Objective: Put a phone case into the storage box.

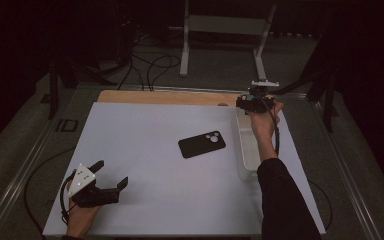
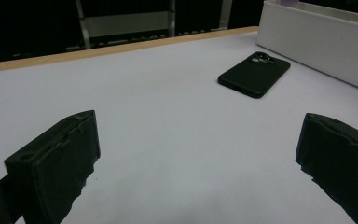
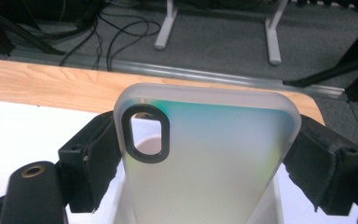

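Left claw (image 1: 111, 176) rests low with jaws spread; right claw (image 1: 256, 98) reaches far forward, clamped.

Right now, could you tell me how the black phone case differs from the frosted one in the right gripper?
The black phone case is opaque and dark; the frosted case is translucent with a faint rainbow sheen. The black case lies flat on the white mat, untouched; the frosted one is clamped by its sides in the right gripper, above the white bin. Both have a camera cutout near one corner.
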### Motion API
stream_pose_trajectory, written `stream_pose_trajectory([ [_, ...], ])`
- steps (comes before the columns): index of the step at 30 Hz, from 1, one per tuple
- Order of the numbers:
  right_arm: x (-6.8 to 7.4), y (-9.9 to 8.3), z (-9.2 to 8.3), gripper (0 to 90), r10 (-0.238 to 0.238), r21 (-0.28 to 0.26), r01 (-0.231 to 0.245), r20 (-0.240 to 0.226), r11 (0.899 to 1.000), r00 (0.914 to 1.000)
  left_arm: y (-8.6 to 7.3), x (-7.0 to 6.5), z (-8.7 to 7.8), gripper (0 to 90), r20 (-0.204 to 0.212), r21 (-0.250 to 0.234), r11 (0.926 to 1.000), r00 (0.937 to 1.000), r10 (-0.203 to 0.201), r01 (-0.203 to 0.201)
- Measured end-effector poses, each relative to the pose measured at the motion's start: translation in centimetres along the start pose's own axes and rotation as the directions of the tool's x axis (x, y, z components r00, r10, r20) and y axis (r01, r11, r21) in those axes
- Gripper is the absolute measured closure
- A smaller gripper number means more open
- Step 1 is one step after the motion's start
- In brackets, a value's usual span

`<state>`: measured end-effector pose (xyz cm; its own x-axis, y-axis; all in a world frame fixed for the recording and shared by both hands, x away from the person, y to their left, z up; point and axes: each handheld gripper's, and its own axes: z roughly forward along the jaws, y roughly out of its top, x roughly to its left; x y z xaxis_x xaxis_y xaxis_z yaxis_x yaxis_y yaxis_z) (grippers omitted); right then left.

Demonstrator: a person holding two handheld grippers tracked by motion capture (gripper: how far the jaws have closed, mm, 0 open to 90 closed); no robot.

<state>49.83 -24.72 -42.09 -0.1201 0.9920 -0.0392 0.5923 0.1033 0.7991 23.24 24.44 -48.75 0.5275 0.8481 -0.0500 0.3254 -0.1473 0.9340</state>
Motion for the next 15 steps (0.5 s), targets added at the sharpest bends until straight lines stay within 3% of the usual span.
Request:
stream_pose_trajectory([
  [15, -0.5, -0.8, 1.3, 16.3, 0.029, 0.047, -0.03, 0.01, 0.998, 0.9995, 0.0, 0.0, -0.1, 0.0, -0.001, -0.002, 1.0, 1.0, -0.002, 0.002],
])
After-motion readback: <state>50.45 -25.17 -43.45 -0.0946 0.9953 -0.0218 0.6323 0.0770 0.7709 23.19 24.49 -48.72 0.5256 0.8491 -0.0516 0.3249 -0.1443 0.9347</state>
